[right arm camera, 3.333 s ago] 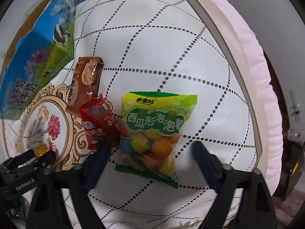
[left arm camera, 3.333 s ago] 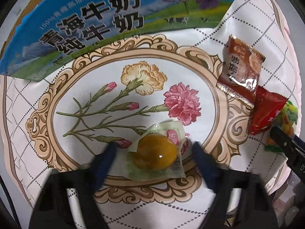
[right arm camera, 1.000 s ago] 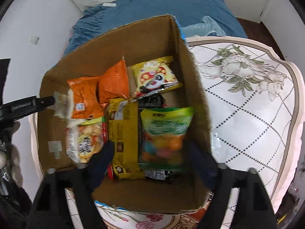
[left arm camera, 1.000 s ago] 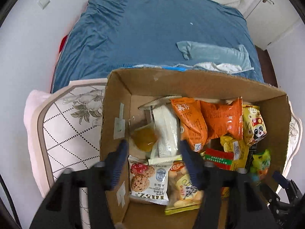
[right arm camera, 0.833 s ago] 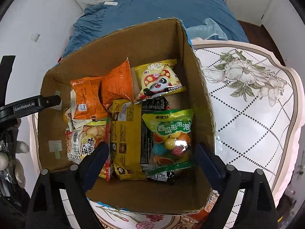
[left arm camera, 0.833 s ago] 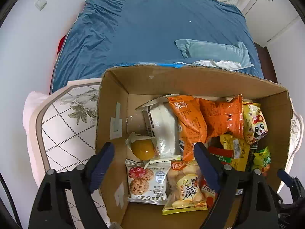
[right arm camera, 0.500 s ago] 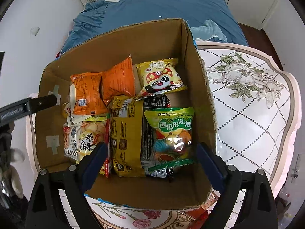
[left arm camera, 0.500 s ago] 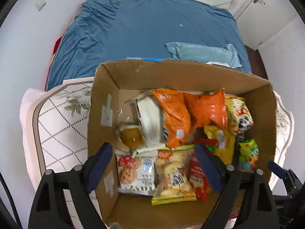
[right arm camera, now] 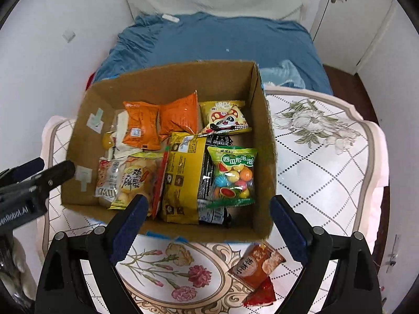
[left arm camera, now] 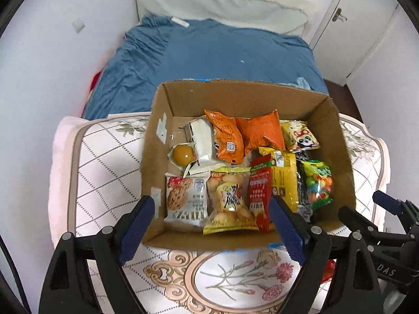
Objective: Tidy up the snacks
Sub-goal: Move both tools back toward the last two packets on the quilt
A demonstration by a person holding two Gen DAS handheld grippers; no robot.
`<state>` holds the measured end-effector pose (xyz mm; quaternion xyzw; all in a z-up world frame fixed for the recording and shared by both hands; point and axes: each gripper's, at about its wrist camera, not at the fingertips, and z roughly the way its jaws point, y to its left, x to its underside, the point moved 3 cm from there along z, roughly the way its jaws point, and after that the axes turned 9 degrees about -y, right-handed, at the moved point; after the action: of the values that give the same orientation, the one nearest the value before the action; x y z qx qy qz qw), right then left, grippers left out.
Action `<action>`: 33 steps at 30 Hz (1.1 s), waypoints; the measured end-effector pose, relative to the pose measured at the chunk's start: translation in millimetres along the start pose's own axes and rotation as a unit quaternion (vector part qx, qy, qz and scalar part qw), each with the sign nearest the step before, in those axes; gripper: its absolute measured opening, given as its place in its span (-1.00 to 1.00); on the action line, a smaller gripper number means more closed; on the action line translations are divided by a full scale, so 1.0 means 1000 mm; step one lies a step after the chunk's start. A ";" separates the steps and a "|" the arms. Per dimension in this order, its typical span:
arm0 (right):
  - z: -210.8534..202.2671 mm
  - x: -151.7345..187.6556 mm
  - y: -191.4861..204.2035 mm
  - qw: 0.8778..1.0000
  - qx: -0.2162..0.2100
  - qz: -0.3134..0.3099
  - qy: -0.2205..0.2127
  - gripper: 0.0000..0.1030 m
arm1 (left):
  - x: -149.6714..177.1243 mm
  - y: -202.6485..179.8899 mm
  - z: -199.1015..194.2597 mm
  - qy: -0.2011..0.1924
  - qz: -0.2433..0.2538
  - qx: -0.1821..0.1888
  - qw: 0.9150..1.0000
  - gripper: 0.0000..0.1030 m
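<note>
Both tongs, left (left arm camera: 209, 218) and right (right arm camera: 207, 216), are now hanging empty and wide open above the brown cardboard box (right arm camera: 264, 120), their snacks dropped inside. Remaining brown foil wafer packet (right arm camera: 258, 264) is lying at five o'clock of the right tongs, nearer that hand, long axis diagonal.

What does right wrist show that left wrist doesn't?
Right wrist only: two packets not yet boxed, a brown packet and a red packet, on the tablecloth in front of the cardboard box.

Left wrist only: the cookie packet's full front; the right wrist view shows only a strip.

Both: the box of snacks, the green candy bag, the round yellow snack, the blue bed, and both grippers, left gripper and right gripper, open and empty.
</note>
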<state>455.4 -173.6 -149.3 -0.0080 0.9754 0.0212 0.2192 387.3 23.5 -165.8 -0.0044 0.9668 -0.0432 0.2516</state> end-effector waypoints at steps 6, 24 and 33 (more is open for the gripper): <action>-0.046 0.018 0.003 0.999 -0.004 0.007 -0.043 0.87 | 0.017 -0.002 -0.047 -0.047 0.012 -0.011 0.999 0.73; -0.109 0.096 -0.002 0.996 -0.036 0.045 -0.064 0.87 | 0.102 -0.015 -0.111 -0.082 0.021 -0.025 0.996 0.73; -0.065 0.163 -0.077 0.991 -0.009 0.136 0.007 0.87 | 0.149 -0.053 -0.058 -0.010 0.045 -0.016 0.999 0.73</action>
<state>282.1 -254.2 -162.8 0.1226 0.9687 0.0592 0.2075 228.3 -29.3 -183.3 0.0350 0.9642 -0.0163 0.2624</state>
